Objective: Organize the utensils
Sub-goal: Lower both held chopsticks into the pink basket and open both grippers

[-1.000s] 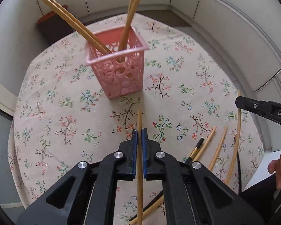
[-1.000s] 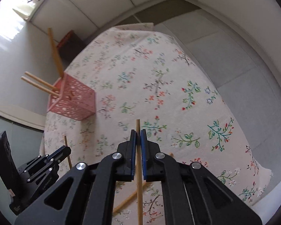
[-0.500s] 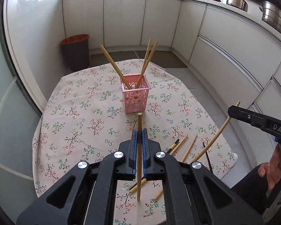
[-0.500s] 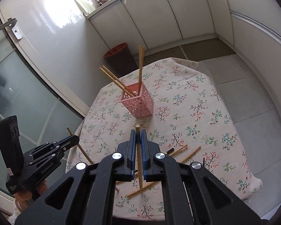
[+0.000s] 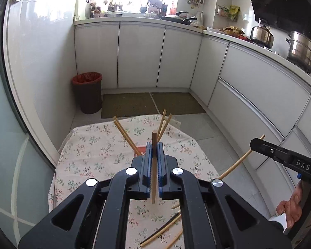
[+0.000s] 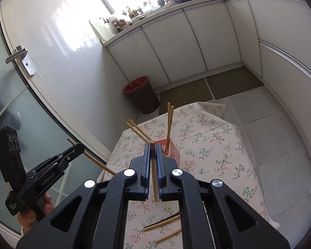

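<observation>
Left gripper (image 5: 154, 152) clamps a chopstick (image 5: 153, 178); right gripper (image 6: 153, 153) clamps another (image 6: 154, 182). The pink basket (image 6: 173, 152) sits at twelve o'clock beyond both, on the table (image 6: 207, 145).

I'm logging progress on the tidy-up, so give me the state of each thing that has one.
Left claw: shut on a chopstick, lifted above the table.
Right claw: shut on another chopstick, also lifted.
Pink basket: upright on the table, four chopsticks leaning inside.
Loose chopsticks: lying flat on the tablecloth, not yet collected.
Bin: open, red liner.
</observation>
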The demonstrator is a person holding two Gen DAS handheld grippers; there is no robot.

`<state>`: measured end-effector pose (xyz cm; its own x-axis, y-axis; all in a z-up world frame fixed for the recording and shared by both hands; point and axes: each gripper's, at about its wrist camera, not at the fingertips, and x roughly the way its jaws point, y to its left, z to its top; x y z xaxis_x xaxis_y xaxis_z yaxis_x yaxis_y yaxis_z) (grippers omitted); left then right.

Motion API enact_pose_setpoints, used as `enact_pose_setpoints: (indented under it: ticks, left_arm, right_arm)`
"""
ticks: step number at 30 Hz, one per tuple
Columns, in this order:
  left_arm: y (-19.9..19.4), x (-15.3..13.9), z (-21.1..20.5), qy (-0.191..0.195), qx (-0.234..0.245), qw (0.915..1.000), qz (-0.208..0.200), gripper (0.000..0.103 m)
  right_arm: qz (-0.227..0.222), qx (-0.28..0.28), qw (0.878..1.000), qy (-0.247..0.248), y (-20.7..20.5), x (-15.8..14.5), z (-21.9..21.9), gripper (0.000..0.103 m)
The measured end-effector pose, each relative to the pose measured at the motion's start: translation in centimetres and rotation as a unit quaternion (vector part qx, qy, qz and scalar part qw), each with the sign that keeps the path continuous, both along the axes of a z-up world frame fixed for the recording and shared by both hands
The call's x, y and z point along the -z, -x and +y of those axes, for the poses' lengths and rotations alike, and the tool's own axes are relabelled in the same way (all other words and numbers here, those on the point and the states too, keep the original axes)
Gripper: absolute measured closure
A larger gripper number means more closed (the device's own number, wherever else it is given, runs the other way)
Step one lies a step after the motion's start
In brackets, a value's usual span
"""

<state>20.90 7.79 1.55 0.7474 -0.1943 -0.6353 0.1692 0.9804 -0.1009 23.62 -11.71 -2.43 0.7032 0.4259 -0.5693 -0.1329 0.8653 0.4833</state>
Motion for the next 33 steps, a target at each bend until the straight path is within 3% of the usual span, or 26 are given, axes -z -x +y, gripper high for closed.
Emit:
enact_pose_setpoints:
  ticks: [6, 9, 15, 18, 21, 22, 28, 33]
  left_arm:
    - [-4.2, -2.6, -0.3, 0.003, -0.024, 0.9993, -0.029, 0.099]
    - [-6.8, -2.2, -0.3, 0.006, -0.033, 0.999, -0.028, 0.099]
    - [-10.9, 1.6, 0.0, 0.007, -0.053, 0.9985, -0.013, 0.099]
    - [-12.3, 4.9, 0.2, 0.005, -0.053, 0.9983, 0.021, 0.098]
    - [-12.0, 6.8, 0.8, 0.011, -0.042, 0.9981, 0.043, 0.096]
    - [-11.5, 6.9, 1.0, 0.01, -0.043, 0.9982, 0.042, 0.091]
    - [-7.8, 4.5, 3.8, 0.059, -0.064, 0.9963, 0.002, 0.074]
    - [-5.9, 3.6, 6.0, 0.095, -0.092, 0.9911, -0.017, 0.073]
  right_arm:
    - [-0.026, 0.018, 1.0, 0.001, -2.6, -2.5, -0.9, 0.097]
    - [-0.032, 0.019, 0.999, 0.004, -3.7, -2.9, -0.9, 0.098]
    - [-0.033, 0.02, 0.999, 0.01, -6.2, -1.8, -0.1, 0.097]
    - [-0.026, 0.019, 0.999, 0.005, -7.4, -0.9, 0.4, 0.097]
    - [-0.025, 0.021, 0.999, 0.004, -8.3, -0.3, 0.8, 0.097]
    - [-0.026, 0.021, 0.999, 0.003, -8.7, -0.2, 1.0, 0.097]
    - [-0.036, 0.027, 0.999, 0.016, -10.4, 0.1, 2.1, 0.097]
    - [-0.044, 0.027, 0.997, 0.052, -12.4, 0.7, 4.0, 0.097]
